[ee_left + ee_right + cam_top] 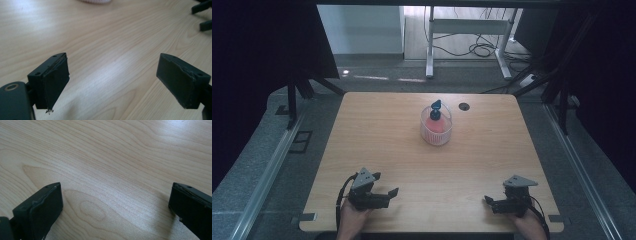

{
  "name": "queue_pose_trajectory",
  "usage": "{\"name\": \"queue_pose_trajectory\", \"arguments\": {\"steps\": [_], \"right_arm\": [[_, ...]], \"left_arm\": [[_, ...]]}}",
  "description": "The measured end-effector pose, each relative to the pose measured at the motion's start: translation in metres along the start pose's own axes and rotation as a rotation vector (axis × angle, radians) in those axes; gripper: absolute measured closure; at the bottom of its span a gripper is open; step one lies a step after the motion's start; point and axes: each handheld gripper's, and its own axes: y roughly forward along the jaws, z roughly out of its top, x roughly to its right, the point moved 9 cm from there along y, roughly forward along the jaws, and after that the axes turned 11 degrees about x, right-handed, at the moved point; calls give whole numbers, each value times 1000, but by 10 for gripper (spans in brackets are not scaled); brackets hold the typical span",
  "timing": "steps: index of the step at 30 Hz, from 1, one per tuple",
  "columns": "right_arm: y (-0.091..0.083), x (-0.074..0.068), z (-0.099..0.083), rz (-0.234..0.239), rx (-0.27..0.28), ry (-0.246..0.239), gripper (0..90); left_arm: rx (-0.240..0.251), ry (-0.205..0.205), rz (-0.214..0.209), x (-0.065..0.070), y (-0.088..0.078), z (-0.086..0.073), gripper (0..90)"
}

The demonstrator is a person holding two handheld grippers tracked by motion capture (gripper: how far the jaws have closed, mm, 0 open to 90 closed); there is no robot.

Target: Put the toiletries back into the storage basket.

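One wooden table (377, 150), grey floor (257, 165)

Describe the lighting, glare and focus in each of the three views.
High view: dim and bluish, black at both sides, the table evenly lit, the cup with the pink bottle small and soft. Left gripper view: pale glare streaks the wood, the left gripper near jaws sharp, the right gripper blurred at the top corner. Right gripper view: the right gripper casts soft shadows, sheen at the top right.
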Motion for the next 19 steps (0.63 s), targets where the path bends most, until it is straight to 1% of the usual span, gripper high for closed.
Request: {"name": "queue_pose_trajectory", "arguments": {"steps": [4,6,9,10,14,16,19], "right_arm": [[0,0,0,0,0,1,0],[0,0,0,-1,0,1,0],[0,0,0,-1,-1,2,0],[0,0,0,-1,-1,2,0],[0,0,0,-2,-1,2,0],[0,0,0,-2,-1,1,0],[0,0,0,-1,0,2,0]], "left_arm": [[-29,3,17,-3,0,-12,108],[-52,-1,18,-4,0,-17,108],[-73,0,16,-4,1,-21,108],[-86,4,16,-4,2,-23,107],[-167,12,19,-4,8,-34,106],[-186,48,34,-3,10,-36,104],[-201,87,55,-2,12,-38,103]]}}
